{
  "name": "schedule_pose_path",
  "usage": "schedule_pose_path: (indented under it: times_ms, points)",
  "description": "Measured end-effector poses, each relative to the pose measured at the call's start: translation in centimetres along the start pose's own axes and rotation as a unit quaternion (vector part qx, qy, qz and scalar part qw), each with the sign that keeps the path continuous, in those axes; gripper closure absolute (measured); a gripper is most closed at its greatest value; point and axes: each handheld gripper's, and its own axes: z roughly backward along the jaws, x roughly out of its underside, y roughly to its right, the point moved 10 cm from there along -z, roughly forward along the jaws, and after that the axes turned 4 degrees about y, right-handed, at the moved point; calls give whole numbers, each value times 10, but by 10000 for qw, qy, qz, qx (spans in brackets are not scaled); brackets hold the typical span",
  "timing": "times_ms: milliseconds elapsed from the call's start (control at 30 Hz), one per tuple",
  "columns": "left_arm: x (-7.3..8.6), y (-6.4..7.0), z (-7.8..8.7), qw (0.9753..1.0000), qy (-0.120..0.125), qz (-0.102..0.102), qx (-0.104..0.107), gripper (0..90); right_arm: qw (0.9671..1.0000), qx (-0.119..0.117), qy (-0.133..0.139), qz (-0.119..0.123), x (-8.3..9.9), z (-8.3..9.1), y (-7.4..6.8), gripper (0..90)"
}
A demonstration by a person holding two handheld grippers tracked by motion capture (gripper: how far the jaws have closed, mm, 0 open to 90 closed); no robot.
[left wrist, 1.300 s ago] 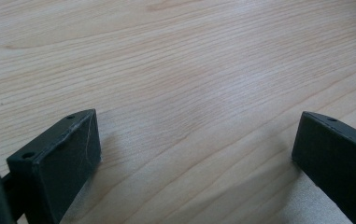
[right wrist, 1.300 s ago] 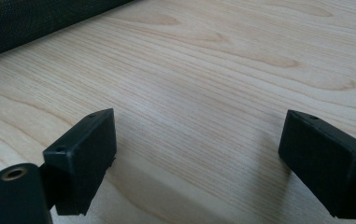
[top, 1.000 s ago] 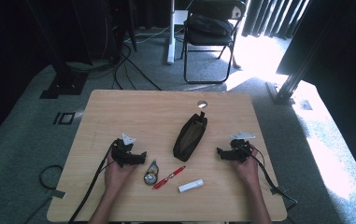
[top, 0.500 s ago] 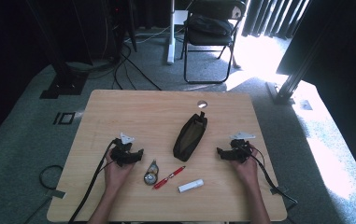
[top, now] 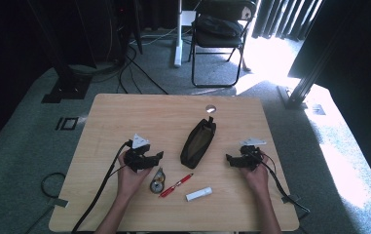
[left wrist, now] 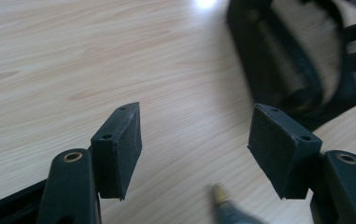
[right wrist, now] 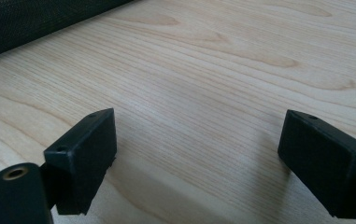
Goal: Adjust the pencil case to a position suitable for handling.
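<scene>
Both grippers rest low on the pale wooden surface (top: 124,117) with nothing in hand; judged as the start of the work, before any grasp. The left gripper (top: 155,157), left of centre in the high view, has its jaws spread and empty. The right gripper (top: 231,159), right of centre, is likewise released, bare wood between its jaws in the right gripper view.

The dark olive fabric pencil pouch (top: 198,142) lies between the two grippers at the frame's centre, lengthwise up-frame, its pull tab at the far end. Whether it is zipped, and what it holds, cannot be told.

Below the pouch lie a red pen (top: 176,185), a small round grey tape dispenser (top: 157,181) and a white cylindrical stick (top: 198,194), all loose on the surface, outside the pouch.

Next move, as a judgement: one gripper steadies the pouch while the other takes the zip tab or the nearest loose item, the dispenser.
</scene>
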Motion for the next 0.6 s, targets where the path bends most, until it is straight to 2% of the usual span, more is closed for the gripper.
schedule_pose_path:
  times_ms: [67, 133, 200, 433, 533, 600]
  points:
    - [-5, 10, -1, 9999, 87, 27, 135, 343, 10000, 6, 3, -7, 0, 0, 0, 116]
    - [-9, 20, -5, 9997, 122, -28, 195, 335, 10000, 9, 3, -9, 0, 0, 0, 116]
    - [-11, 28, -11, 9996, 78, -74, 246, 334, 10000, 11, 2, -12, 0, 0, 0, 116]
    - [-17, 45, -27, 9993, 45, -76, 368, 324, 10000, 19, 1, -18, 0, 0, 0, 116]
    - [-19, 54, -32, 9991, 12, -222, 363, 321, 10000, 21, 2, -19, 0, 0, 0, 116]
    - [-20, 59, -37, 9989, 11, -218, 413, 321, 10000, 21, 2, -19, 0, 0, 0, 116]
